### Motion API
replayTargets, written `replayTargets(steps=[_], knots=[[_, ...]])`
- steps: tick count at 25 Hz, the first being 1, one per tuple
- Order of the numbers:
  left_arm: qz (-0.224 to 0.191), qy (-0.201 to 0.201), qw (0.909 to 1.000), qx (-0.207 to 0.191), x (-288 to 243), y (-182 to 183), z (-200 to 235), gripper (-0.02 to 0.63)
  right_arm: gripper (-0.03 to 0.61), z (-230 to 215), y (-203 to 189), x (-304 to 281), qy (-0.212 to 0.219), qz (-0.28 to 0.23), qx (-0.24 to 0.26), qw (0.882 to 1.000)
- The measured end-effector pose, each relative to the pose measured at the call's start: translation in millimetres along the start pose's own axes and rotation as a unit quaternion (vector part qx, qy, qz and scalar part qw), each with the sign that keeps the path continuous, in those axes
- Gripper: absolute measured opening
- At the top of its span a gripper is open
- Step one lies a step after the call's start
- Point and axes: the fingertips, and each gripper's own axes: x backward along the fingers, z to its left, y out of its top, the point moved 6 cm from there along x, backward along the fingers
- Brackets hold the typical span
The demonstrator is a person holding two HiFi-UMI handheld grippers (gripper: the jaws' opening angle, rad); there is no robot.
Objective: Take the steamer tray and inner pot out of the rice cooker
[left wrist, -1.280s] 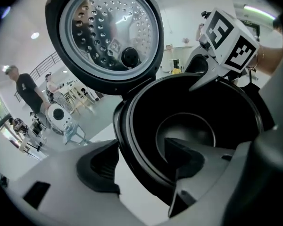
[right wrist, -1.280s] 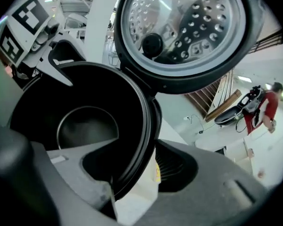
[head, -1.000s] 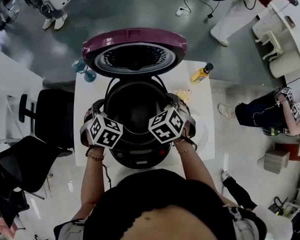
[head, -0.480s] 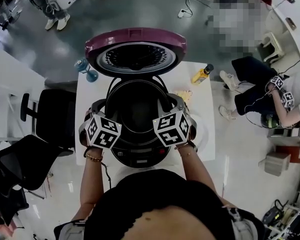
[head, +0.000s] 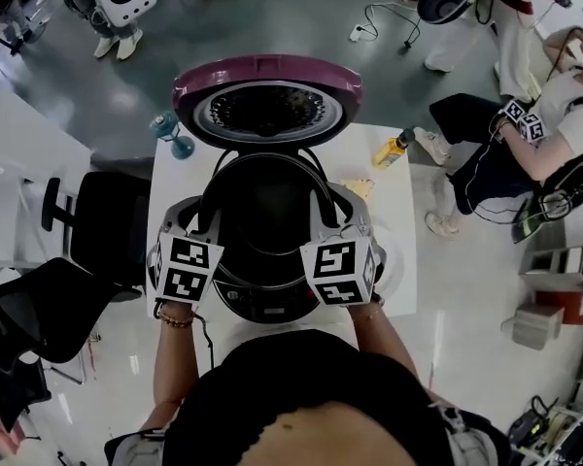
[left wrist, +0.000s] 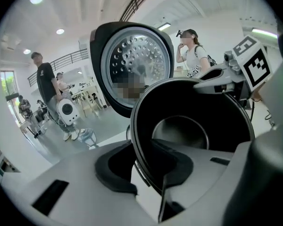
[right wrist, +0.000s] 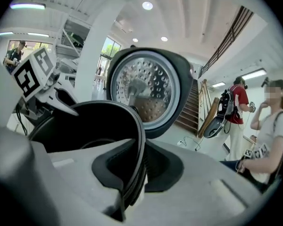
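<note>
The left hand-held gripper [left wrist: 148,169] is closing its jaws on the left rim of the black round inner pot [head: 262,212], and the rim is lying pinched between its pads. The right hand-held gripper [right wrist: 138,169] is closing likewise on the opposite rim, its pads pressing on it. The pot is hanging between the two over the opening of the grey rice cooker body [head: 272,305], which is standing on the white tabletop [head: 396,197]. Its maroon round lid [head: 267,71] is standing open behind. A yellow bottle [head: 391,147] is resting on the tabletop near the cooker's right rear.
</note>
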Motion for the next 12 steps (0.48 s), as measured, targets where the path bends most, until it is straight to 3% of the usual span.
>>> replayTargets(steps=[4, 12], knots=[[-0.017, 0.014, 0.9996, 0.02, 17, -1, -3, 0.084, 0.028, 4, 18, 23, -0.006, -0.047, 0.0, 0.999], [-0.061, 0.018, 0.9966, 0.052, 46, 5, -10, 0.072, 0.021, 6, 34, 59, -0.01, -0.096, 0.003, 0.995]])
